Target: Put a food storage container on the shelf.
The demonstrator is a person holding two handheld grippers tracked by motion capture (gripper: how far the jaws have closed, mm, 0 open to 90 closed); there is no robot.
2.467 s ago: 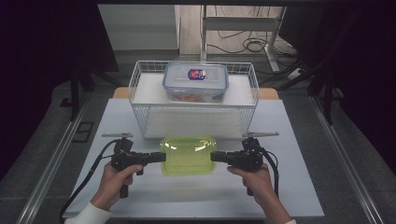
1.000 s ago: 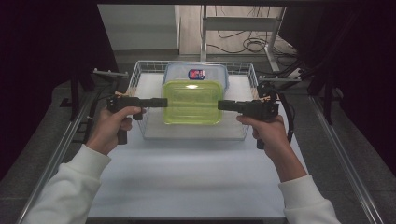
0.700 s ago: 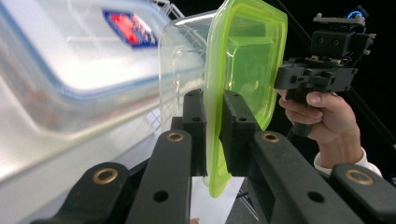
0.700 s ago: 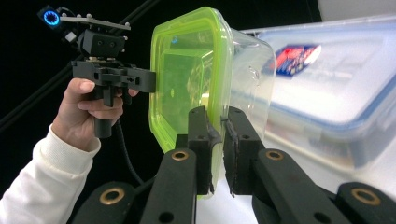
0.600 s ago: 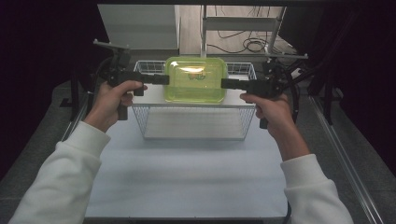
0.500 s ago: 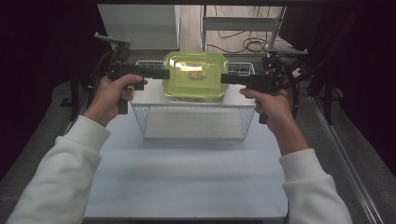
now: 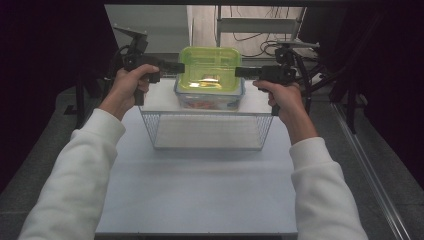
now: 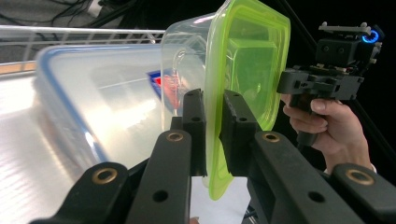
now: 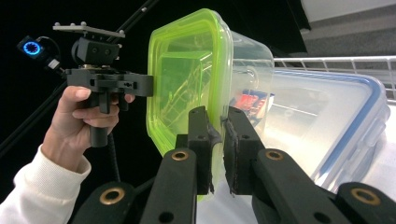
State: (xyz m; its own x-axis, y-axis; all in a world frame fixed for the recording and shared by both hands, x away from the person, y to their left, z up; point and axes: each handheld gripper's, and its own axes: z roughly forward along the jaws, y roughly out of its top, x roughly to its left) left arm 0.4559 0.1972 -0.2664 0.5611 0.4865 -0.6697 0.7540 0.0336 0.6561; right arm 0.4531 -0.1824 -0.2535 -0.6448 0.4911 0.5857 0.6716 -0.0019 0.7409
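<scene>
A clear box with a lime-green lid (image 7: 210, 67) hangs in the air over the wire basket (image 7: 150, 125), just above a clear box with a blue-rimmed lid (image 7: 210, 101) that sits inside it. My left gripper (image 7: 180, 66) is shut on the left edge of the green lid (image 8: 247, 60). My right gripper (image 7: 239, 71) is shut on the right edge of the green lid (image 9: 182, 70). In the left gripper view my left gripper (image 8: 212, 100) pinches the rim, and in the right gripper view my right gripper (image 9: 215, 116) does the same.
The white wire basket stands at the far middle of the white table (image 7: 200, 190). The blue-rimmed box (image 8: 93, 98) holds something red and blue. Dark frame rails run along both table sides, and cables lie on the floor behind.
Both grippers have carried the green-lidded box up and away from me, from over the basket's near part to above the blue-rimmed box at the back.
</scene>
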